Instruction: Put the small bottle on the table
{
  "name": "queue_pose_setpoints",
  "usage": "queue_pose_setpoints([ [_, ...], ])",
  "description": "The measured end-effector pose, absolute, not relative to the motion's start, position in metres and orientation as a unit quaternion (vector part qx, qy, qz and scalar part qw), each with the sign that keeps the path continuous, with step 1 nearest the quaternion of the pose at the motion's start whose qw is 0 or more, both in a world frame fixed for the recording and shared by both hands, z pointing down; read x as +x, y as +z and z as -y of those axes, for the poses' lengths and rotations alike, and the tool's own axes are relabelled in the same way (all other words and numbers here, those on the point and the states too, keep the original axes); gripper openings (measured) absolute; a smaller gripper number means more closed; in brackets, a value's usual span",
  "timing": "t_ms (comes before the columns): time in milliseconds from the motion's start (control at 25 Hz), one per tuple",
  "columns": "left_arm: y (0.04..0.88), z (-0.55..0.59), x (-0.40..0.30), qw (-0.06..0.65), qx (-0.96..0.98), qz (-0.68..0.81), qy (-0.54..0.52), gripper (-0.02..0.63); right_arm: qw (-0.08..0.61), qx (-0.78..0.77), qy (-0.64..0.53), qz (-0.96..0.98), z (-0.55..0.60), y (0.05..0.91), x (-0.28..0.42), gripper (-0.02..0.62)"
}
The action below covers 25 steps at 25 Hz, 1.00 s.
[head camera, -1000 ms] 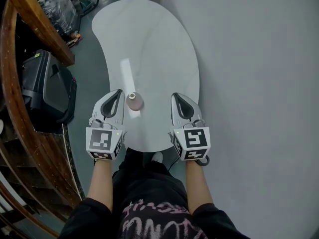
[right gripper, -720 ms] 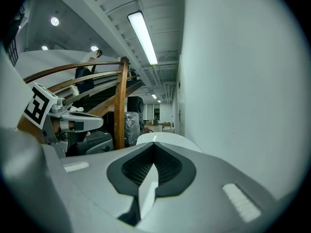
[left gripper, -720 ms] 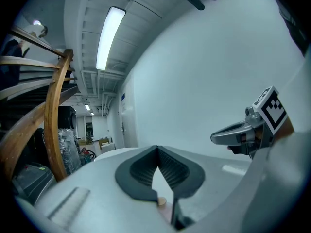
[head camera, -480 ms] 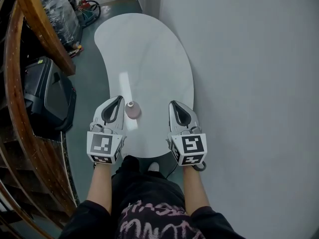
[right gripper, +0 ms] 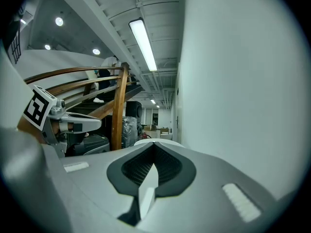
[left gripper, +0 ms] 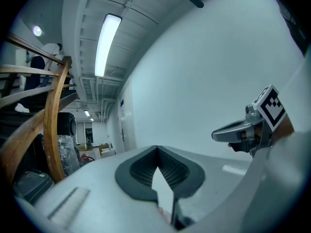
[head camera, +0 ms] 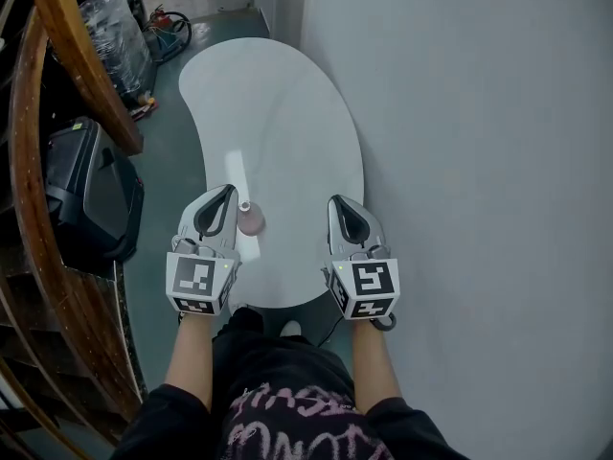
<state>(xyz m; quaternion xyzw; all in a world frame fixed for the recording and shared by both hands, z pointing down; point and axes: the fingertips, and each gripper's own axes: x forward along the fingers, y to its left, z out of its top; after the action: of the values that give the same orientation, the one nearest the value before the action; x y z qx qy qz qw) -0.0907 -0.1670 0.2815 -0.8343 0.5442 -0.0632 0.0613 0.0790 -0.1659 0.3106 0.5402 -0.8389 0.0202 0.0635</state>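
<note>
A small pink bottle with a pale cap stands upright on the white kidney-shaped table, near its front end. My left gripper hovers just left of the bottle with its jaws shut, and the bottle is beside them, not between them. In the left gripper view the left gripper has its pads meeting at the tip, with a pinkish sliver low in the gap. My right gripper is over the table's right edge, shut and empty; its own view shows the right gripper pads touching.
A curved wooden stair rail runs down the left side. A black case sits on the floor beside the table. Plastic-wrapped goods lie at the far left. A white wall flanks the table's right edge.
The head view has shifted, so the table sits lower in frame. The bottle now stands closer alongside the left gripper's jaws. Both grippers stay shut.
</note>
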Motion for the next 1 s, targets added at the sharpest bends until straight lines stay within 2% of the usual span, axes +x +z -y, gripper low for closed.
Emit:
queue_pose_setpoints([
  [1000,0.266,0.183,-0.090,0.055,-0.831,-0.551,-0.055,0.000,0.050,0.534,0.015,0.844,0.186,0.295,0.088,0.011],
])
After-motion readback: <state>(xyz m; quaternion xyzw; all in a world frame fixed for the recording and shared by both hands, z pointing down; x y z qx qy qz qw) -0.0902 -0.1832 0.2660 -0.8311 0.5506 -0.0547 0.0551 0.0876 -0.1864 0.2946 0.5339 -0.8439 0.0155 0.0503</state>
